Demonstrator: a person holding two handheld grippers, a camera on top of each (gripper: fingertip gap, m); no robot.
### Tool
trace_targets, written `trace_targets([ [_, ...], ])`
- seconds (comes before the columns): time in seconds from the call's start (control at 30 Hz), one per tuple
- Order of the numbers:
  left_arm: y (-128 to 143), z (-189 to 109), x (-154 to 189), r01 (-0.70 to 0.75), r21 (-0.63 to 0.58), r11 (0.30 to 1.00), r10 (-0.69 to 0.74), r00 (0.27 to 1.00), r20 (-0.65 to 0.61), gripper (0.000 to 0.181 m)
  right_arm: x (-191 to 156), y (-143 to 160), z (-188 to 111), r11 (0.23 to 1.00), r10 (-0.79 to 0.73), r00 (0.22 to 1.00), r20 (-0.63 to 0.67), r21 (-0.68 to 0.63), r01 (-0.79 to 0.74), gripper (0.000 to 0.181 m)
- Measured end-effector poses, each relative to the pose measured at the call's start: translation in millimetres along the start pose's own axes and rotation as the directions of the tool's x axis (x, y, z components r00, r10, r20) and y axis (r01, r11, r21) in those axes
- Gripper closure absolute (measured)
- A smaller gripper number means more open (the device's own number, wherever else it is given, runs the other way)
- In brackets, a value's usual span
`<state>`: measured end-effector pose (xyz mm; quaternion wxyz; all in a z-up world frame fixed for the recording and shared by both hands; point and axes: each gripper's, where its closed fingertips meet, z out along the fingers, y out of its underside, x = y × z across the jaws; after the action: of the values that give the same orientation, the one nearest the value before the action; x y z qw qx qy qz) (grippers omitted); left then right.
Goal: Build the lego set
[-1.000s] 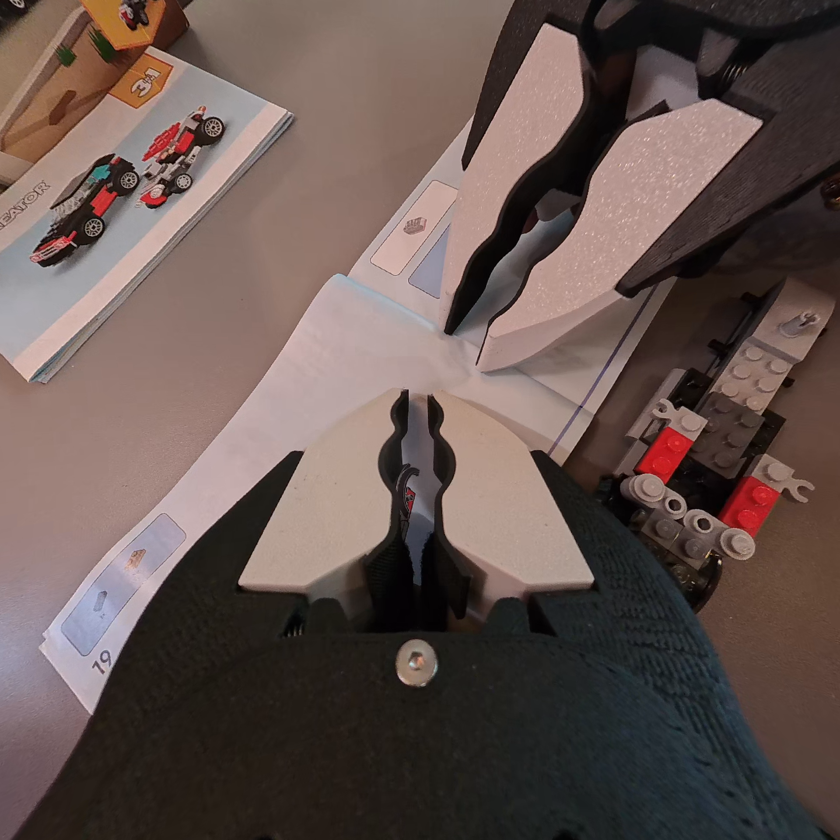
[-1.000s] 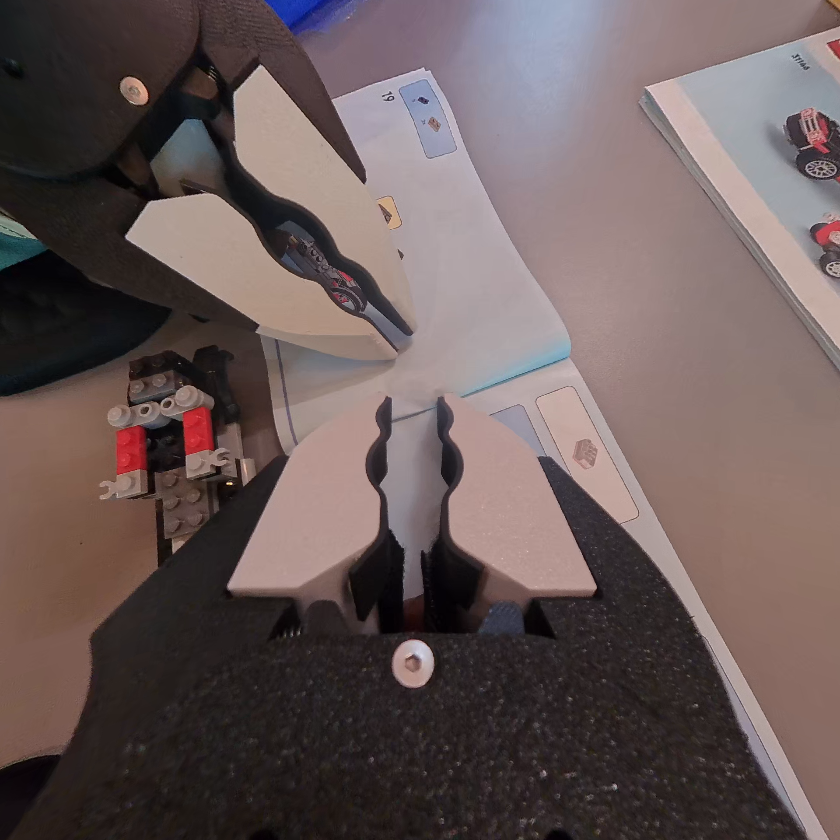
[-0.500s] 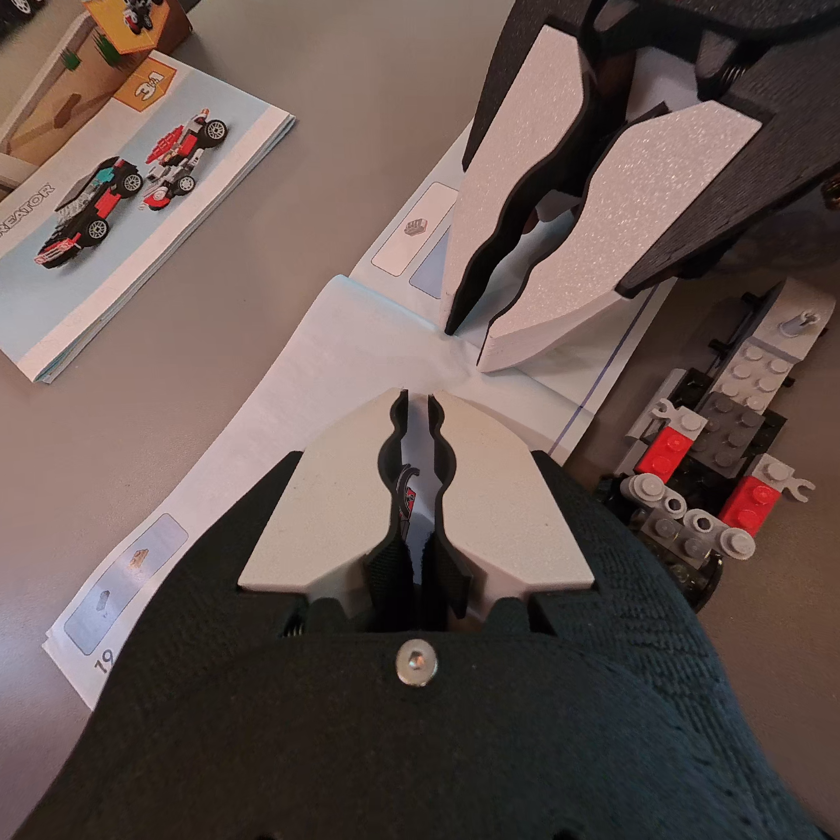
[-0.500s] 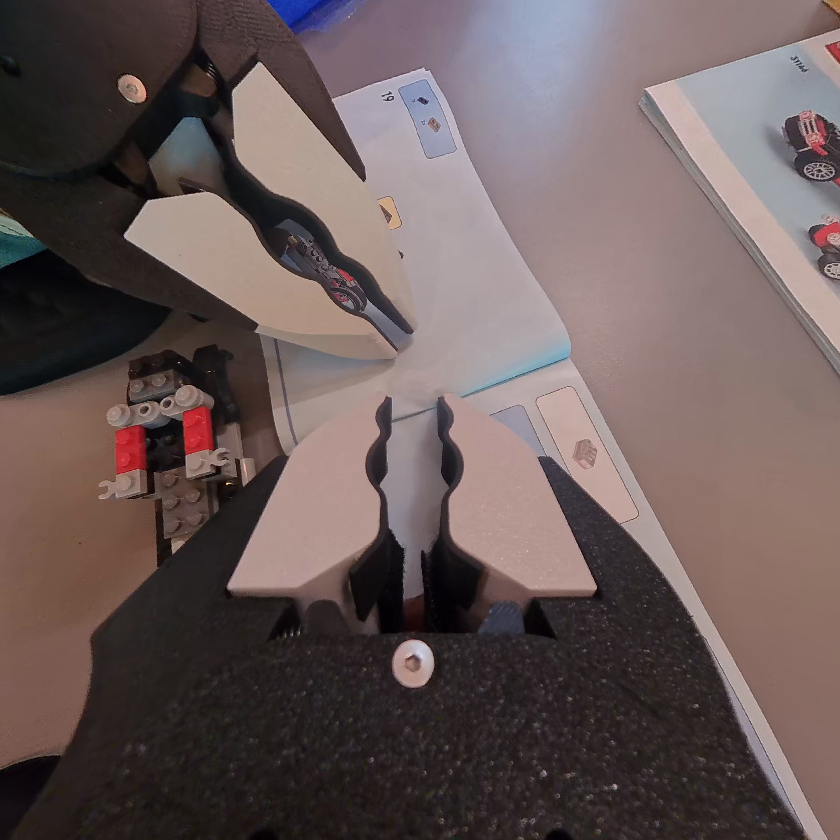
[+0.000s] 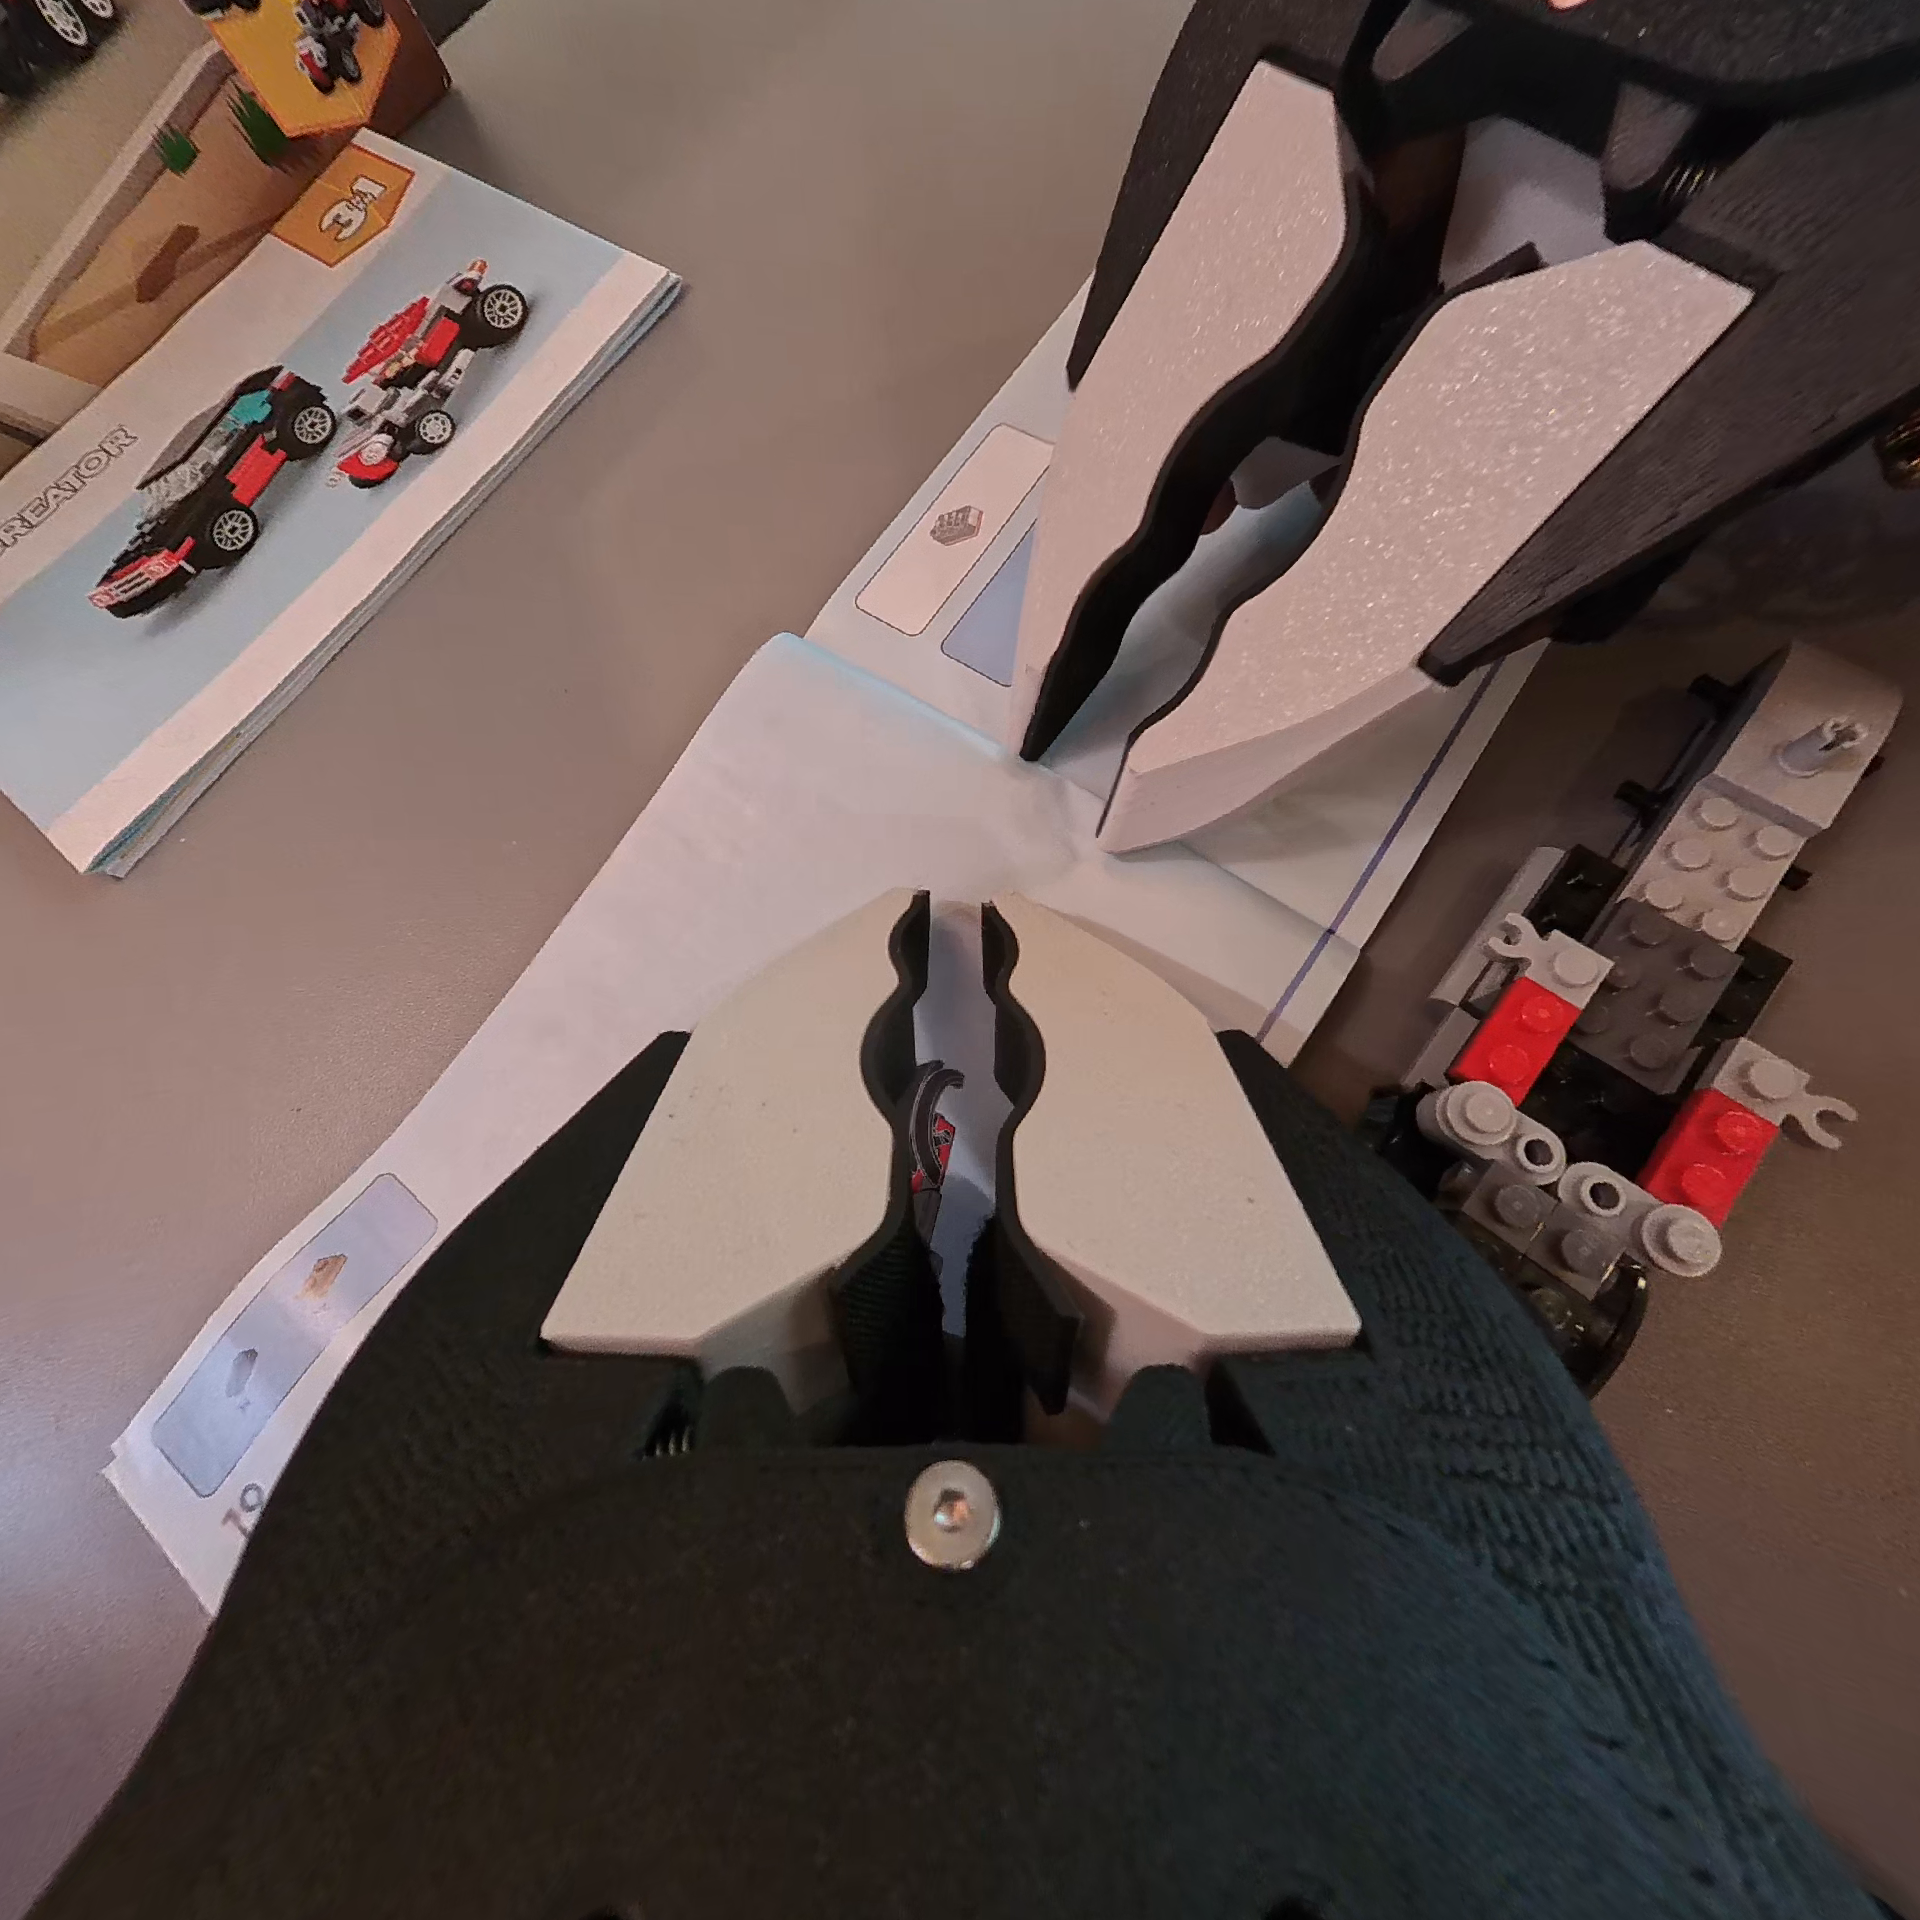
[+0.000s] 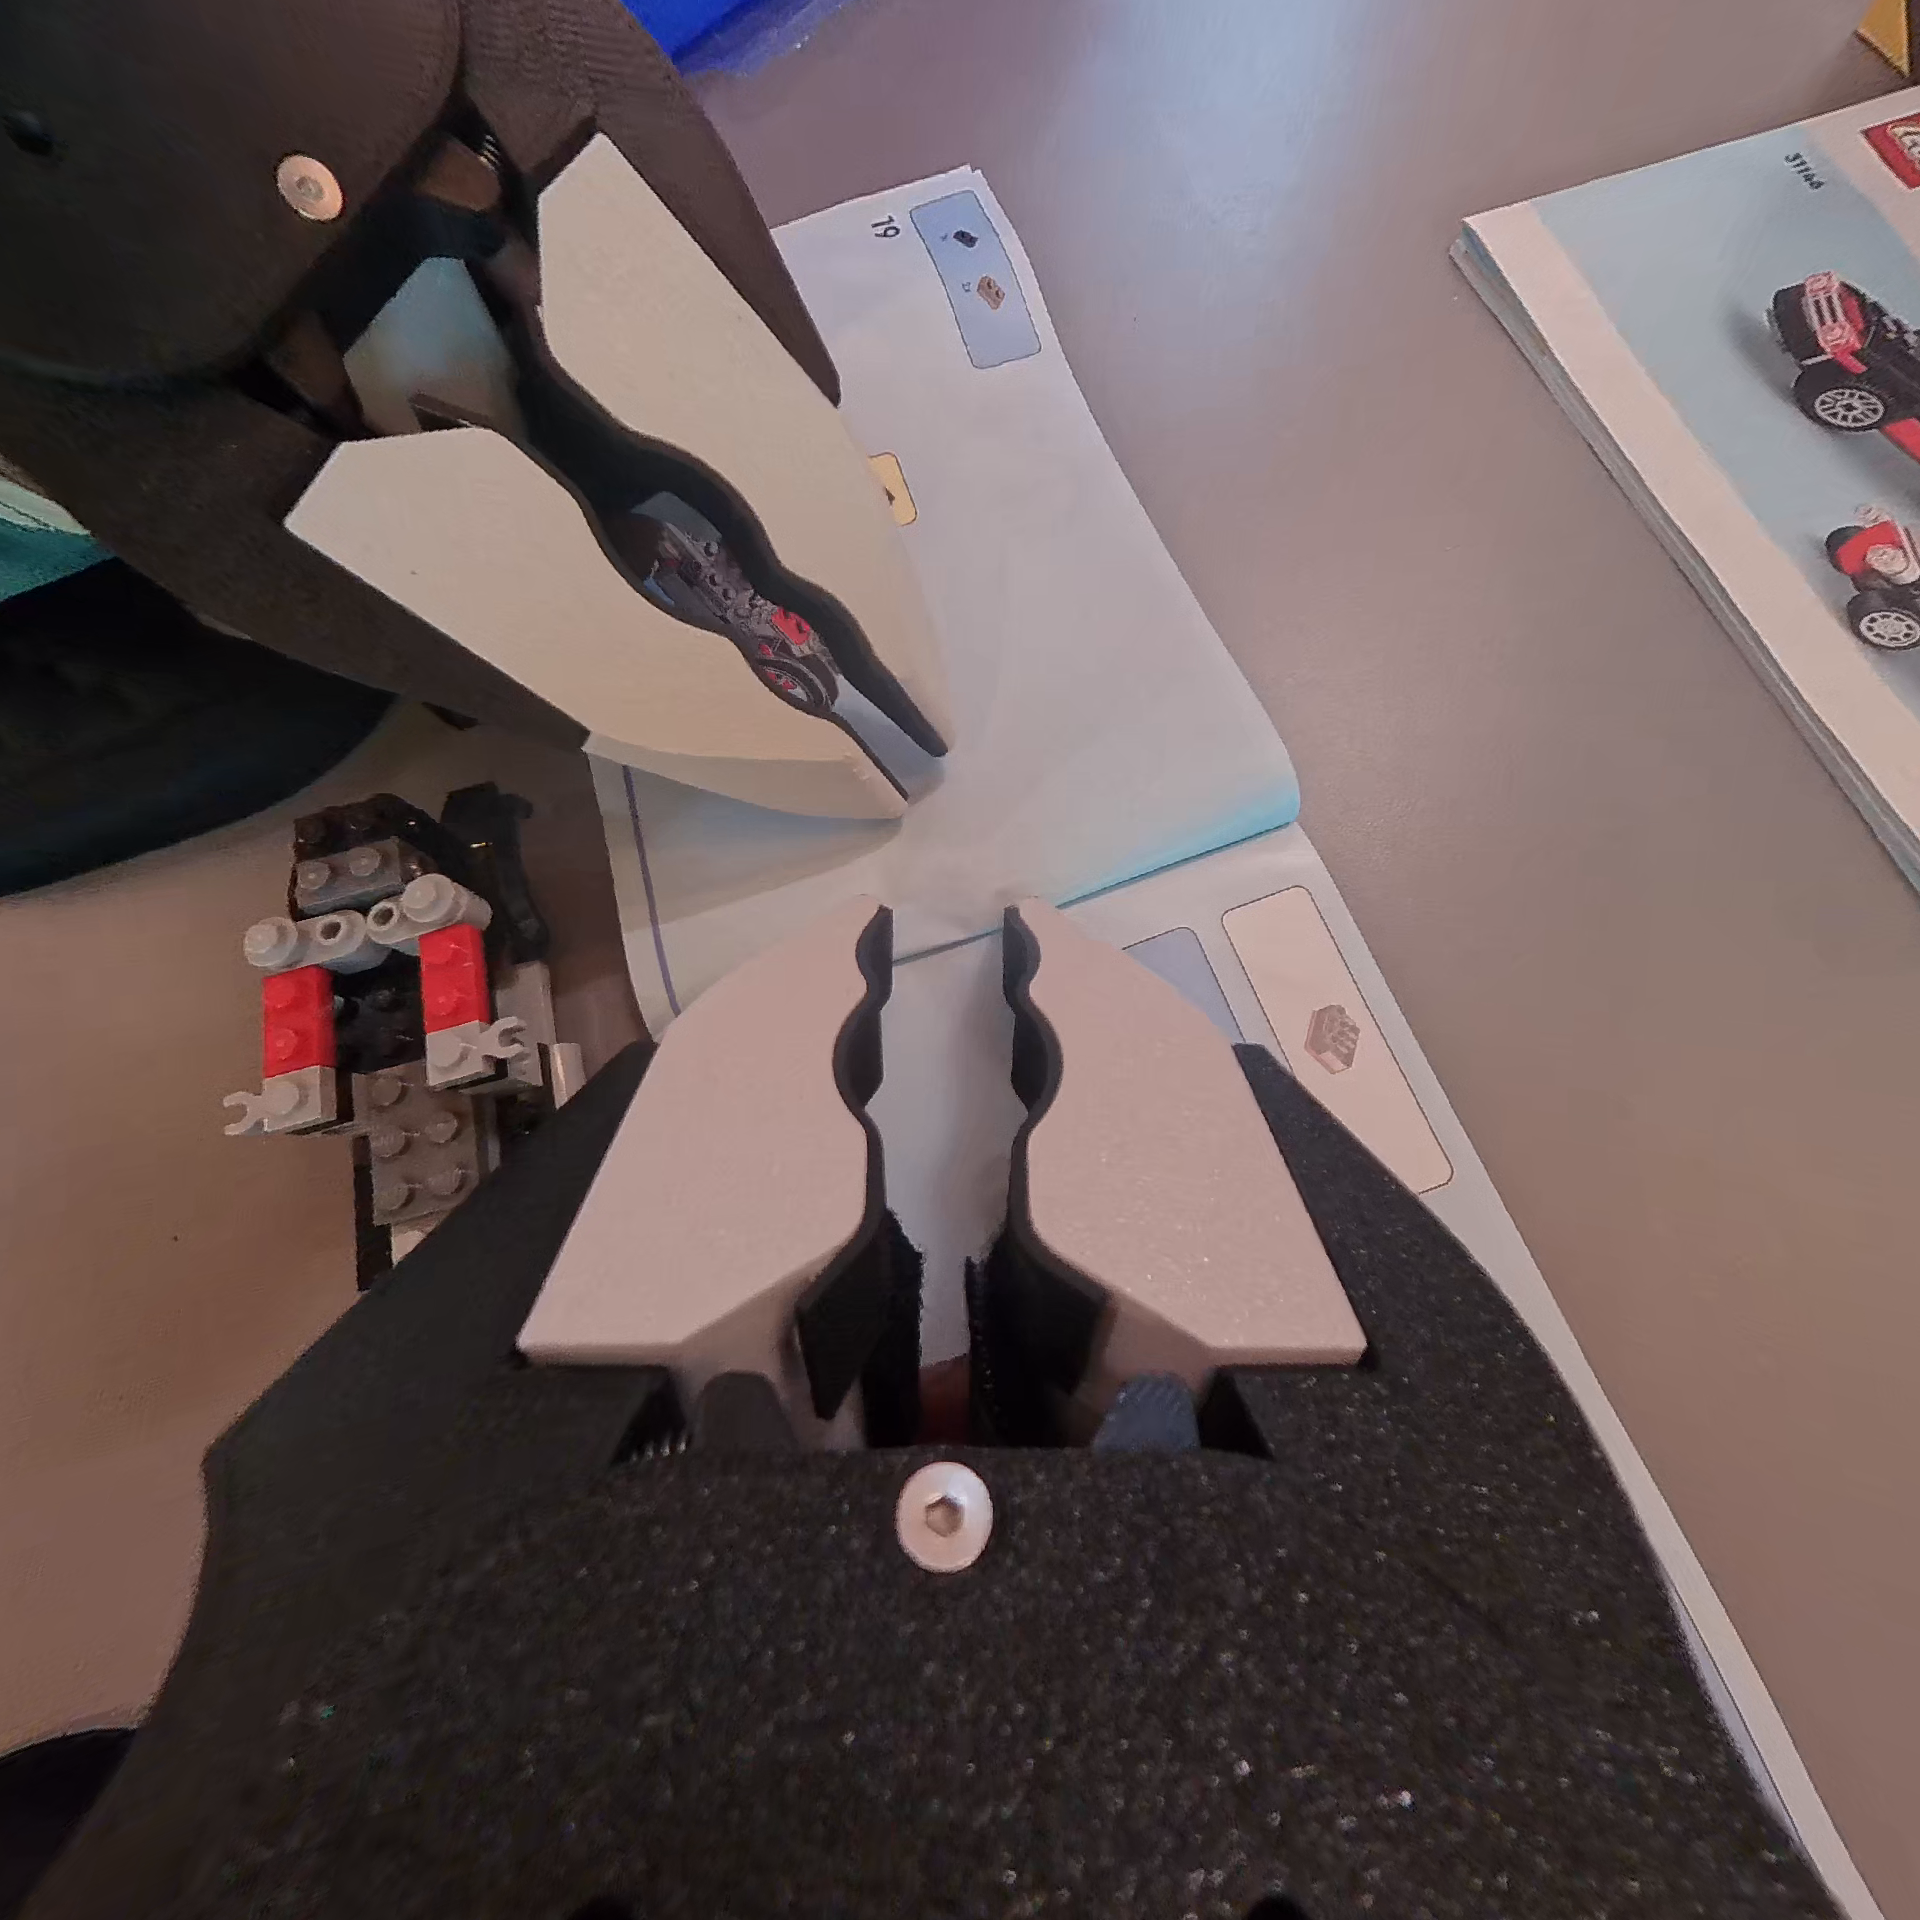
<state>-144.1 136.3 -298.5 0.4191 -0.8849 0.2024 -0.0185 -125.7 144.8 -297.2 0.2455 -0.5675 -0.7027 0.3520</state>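
Grey and matte, the bench carries everything we see here. Going left to right in the left wrist view, a closed light-blue instruction booklet with printed cars on its cover lies near the far left edge, with a corner of a brown and yellow cardboard box just beyond it. Next comes the open pale-blue instruction booklet, its pages bowed up around the centre fold. We hold the left gripper over the near page, its white fingers parted by only a narrow slit with the tips right at the fold; we cannot tell whether they pinch paper. Opposite it, the right gripper comes down from the far side, tips touching the page beside the fold, its jaws spread a little wider; in the right wrist view bare paper shows through that gap. Just beside the booklet's right edge, touching or nearly so, lies the partly built black, grey and red brick car chassis, flat on the bench.
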Motion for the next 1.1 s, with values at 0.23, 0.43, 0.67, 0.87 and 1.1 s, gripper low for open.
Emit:
trace_targets([
  [0.23,-10,-8,-5,0.025,0.093,0.995,-0.027,0.999,0.018,0.168,4,-10,-12,0.996,0.031,0.999,-0.022,0.086,-0.029,0.16],
  [0.43,-14,-11,-8,0.038,0.125,0.991,-0.041,0.999,0.027,0.164,2,-11,-14,0.995,0.002,1.0,-0.029,0.095,0.0,0.17],
  [0.67,-14,-12,-8,0.025,0.131,0.991,-0.03,0.999,0.036,0.162,0,-9,-13,0.996,-0.021,0.999,-0.027,0.086,0.023,0.175],
  [0.87,-14,-12,-7,0.023,0.128,0.992,-0.028,0.999,0.036,0.162,-1,-5,-11,0.998,-0.024,0.999,-0.022,0.054,0.025,0.175],
  [1.1,-15,-13,-8,0.025,0.137,0.99,-0.03,0.999,0.039,0.162,0,-6,-12,0.998,-0.015,1.0,-0.022,0.067,0.016,0.175],
])
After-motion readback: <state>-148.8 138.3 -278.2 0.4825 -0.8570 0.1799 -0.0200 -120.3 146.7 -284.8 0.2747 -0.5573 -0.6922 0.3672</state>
